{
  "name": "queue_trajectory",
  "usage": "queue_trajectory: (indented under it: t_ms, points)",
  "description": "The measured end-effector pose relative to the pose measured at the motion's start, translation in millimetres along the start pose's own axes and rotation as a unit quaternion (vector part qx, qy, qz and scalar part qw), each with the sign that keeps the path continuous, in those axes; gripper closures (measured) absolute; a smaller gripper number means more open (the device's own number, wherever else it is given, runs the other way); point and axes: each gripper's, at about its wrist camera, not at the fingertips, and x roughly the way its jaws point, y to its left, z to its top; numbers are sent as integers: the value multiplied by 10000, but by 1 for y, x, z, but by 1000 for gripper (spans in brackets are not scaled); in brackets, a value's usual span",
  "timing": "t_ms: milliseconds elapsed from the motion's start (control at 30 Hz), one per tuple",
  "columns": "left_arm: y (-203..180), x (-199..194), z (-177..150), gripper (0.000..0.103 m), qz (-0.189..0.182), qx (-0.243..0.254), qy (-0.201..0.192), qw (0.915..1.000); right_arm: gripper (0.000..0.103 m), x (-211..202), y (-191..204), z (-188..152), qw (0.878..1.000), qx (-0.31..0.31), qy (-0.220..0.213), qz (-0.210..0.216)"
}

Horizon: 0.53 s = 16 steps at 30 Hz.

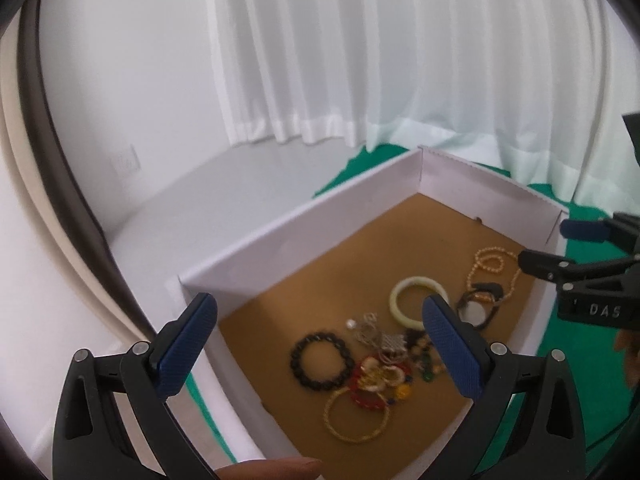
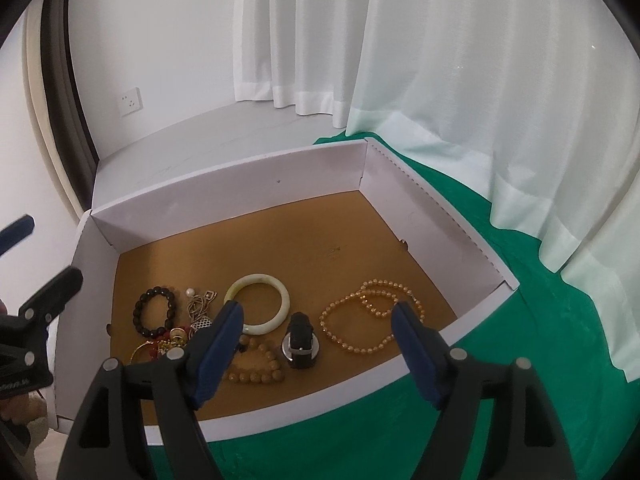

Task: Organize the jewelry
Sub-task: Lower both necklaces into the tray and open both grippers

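Two grippers, left [image 1: 318,344] and right [image 2: 318,340], wide, empty, above white box [image 2: 224,204]; inside: jade bangle [image 2: 258,308], watch [image 2: 300,342], possibly amber necklace [image 2: 370,316].

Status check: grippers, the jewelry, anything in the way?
Left gripper open, empty. Right gripper open, empty, above the watch. Jewelry loose in the box; bracelets tangled in a pile. Nothing blocking.

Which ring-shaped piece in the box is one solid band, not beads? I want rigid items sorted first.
The pale green jade-like bangle is one smooth solid ring; the dark beaded bracelet and amber bead necklace are strung beads.
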Motion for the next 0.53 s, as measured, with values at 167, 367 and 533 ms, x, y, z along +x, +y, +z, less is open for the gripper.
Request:
queue_trajectory:
  t_ms: [167,367,533]
  points:
    - [3,5,-2,1,-197,-283,227,9991,25,-1,4,0,10000,-66,10,6]
    - [2,9,-5,1,-136,-285,326,9990,25,2,5,-3,9999,-82,60,-2]
    - [4,12,-9,1,-228,-440,343,9982,25,5,8,-3,9999,-84,84,34]
